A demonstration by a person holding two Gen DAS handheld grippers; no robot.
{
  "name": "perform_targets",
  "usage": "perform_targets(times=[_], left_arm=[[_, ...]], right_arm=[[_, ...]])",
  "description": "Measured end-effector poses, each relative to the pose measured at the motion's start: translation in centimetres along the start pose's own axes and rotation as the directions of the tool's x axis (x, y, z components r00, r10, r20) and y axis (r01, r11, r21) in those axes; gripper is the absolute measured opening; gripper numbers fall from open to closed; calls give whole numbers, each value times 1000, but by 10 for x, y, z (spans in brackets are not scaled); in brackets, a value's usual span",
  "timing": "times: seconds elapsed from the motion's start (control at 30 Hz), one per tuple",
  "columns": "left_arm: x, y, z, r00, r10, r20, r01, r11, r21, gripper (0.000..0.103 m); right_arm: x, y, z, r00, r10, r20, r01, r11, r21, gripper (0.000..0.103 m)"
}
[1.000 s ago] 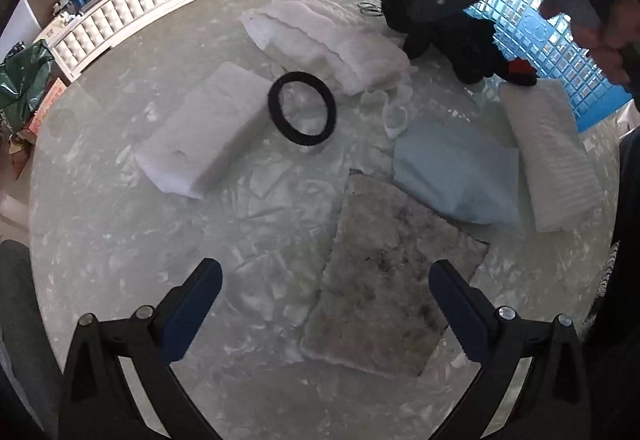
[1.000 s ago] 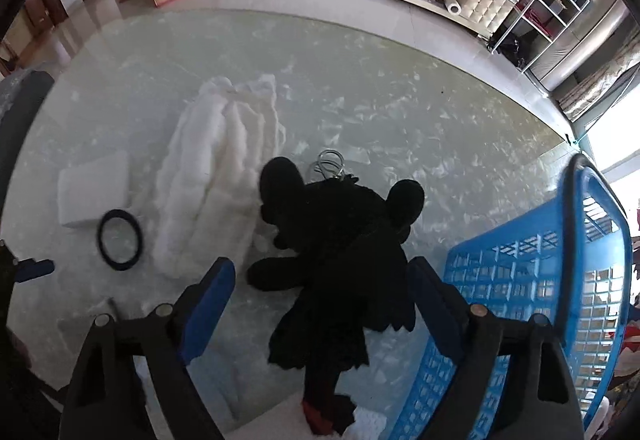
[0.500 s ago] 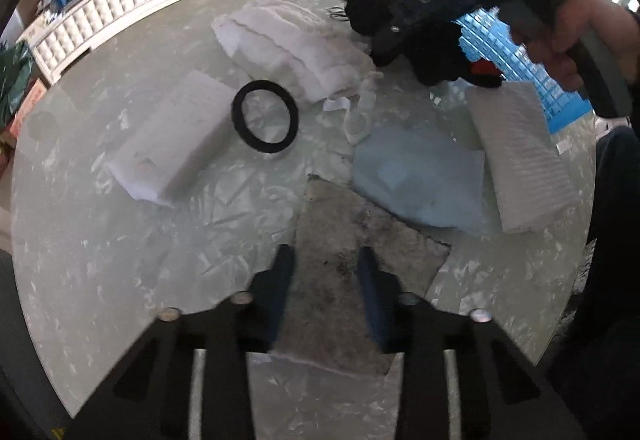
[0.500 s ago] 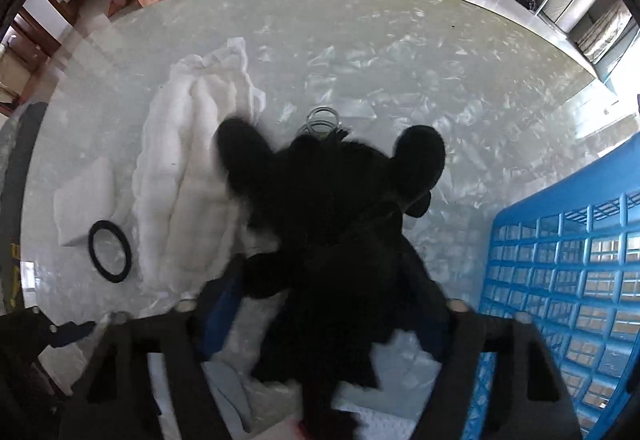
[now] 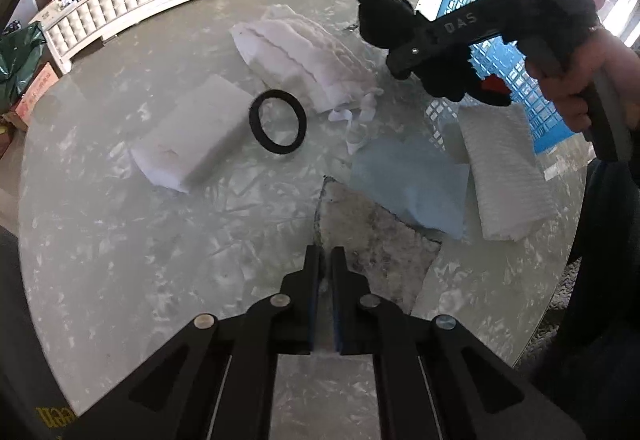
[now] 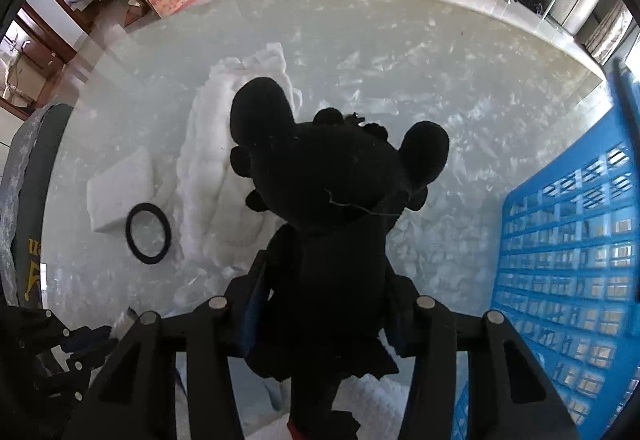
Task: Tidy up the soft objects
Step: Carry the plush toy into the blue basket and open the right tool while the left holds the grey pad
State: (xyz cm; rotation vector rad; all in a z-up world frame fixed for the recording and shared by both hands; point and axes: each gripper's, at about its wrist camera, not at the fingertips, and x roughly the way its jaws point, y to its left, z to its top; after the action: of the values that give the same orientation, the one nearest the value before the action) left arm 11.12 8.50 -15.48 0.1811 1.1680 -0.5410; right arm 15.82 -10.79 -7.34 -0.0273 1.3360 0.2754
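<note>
Right wrist: right gripper clamps black plush toy.

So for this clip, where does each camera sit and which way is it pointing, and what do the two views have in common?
Left wrist: sits on the left tongs, looking forward and down across the table at the grey cloth; its shut fingers show, plus the person's right hand carrying the right tongs.
Right wrist: sits on the right tongs, facing the far shelving, filled by the black plush toy it grips, blue basket to the right.
Shared: toy, basket, black ring, white foam block, fluffy white cloth.
</note>
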Motion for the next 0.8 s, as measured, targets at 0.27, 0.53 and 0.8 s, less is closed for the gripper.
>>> perform_targets(times=[0.27,0.53,0.8], left_arm=[[-47,-9,9,994,33,104,-31,999,-24,4],[-88,-35,22,982,66,175,-63,998,-23,4],[-95,-53,29,979,76,188,-78,997,4,4]], right_arm=[[-52,14,-22,998,30,53,-27,998,-59,46],[-131,10,-38,988,66,143,-50,992,-113,46],[-189,-41,-55,974,-11,227,38,992,-117,46]])
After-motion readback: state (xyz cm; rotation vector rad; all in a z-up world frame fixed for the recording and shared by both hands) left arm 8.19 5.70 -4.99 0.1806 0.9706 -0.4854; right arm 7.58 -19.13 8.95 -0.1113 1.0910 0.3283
